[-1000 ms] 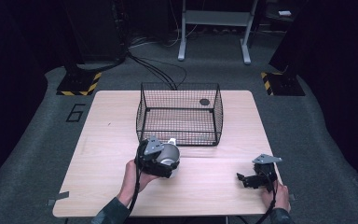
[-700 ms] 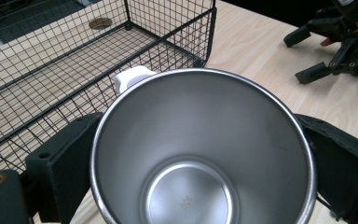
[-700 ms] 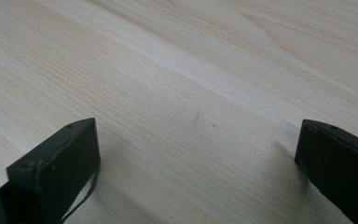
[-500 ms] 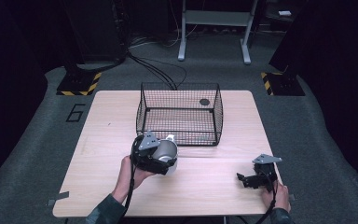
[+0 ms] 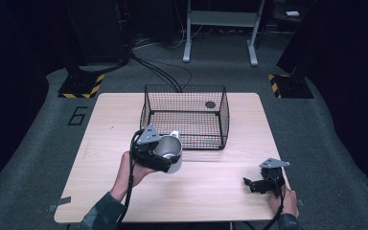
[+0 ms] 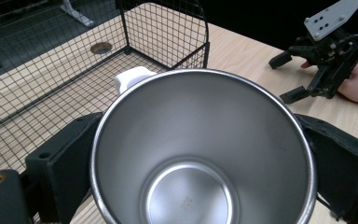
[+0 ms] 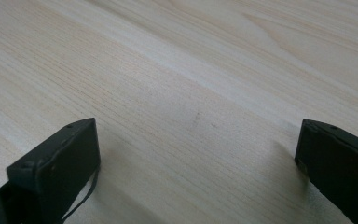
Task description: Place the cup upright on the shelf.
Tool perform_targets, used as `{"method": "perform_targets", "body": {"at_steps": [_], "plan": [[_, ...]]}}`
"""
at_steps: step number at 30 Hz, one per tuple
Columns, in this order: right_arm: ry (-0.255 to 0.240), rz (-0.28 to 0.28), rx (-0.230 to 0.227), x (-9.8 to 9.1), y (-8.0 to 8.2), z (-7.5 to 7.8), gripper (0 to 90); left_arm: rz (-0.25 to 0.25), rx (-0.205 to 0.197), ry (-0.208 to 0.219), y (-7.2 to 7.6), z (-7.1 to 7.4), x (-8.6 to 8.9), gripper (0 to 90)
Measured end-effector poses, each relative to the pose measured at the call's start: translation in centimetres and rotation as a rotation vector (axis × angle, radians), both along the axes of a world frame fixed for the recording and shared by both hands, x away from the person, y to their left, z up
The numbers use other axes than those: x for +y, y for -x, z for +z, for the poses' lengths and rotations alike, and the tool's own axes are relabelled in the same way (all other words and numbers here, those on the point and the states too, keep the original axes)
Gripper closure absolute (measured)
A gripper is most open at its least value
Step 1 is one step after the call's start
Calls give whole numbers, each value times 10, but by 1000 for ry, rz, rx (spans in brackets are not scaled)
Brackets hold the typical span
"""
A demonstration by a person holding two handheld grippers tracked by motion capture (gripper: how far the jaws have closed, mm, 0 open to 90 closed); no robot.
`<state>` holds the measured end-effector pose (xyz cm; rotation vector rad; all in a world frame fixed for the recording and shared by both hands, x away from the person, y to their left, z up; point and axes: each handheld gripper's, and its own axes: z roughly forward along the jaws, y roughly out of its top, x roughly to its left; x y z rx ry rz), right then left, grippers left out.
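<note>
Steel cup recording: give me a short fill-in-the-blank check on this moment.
1. The left gripper is shut on a steel ____.
2. The cup is held just in front of the black wire ____.
3. The right gripper has its jaws ____, with nothing between them.
4. Both rest over a ____ table.

Missing words: cup; basket; open; wooden

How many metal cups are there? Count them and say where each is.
1. The steel cup with a white handle is clamped in the left gripper, just in front of the wire basket. None shows inside the basket.
</note>
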<state>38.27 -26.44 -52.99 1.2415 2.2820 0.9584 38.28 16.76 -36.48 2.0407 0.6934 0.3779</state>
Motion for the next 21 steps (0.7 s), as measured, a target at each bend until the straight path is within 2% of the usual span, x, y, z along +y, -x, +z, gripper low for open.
{"method": "perform_targets", "body": {"at_steps": [6, 7, 12, 17, 21], "plan": [[0, 0, 0, 0, 0, 0, 0, -4, -7, 5, -4, 8, 2, 63], [0, 0, 0, 0, 0, 0, 0, -7, -2, 17, -6, 11, 3, 63], [0, 1, 0, 0, 0, 0, 0, -7, -6, 10, -11, 18, 5, 63], [1, 1, 0, 0, 0, 0, 0, 2, -6, 27, -17, 25, 6, 63], [0, 1, 0, 0, 0, 0, 0, 3, -11, 25, -20, 31, 6, 63]]}}
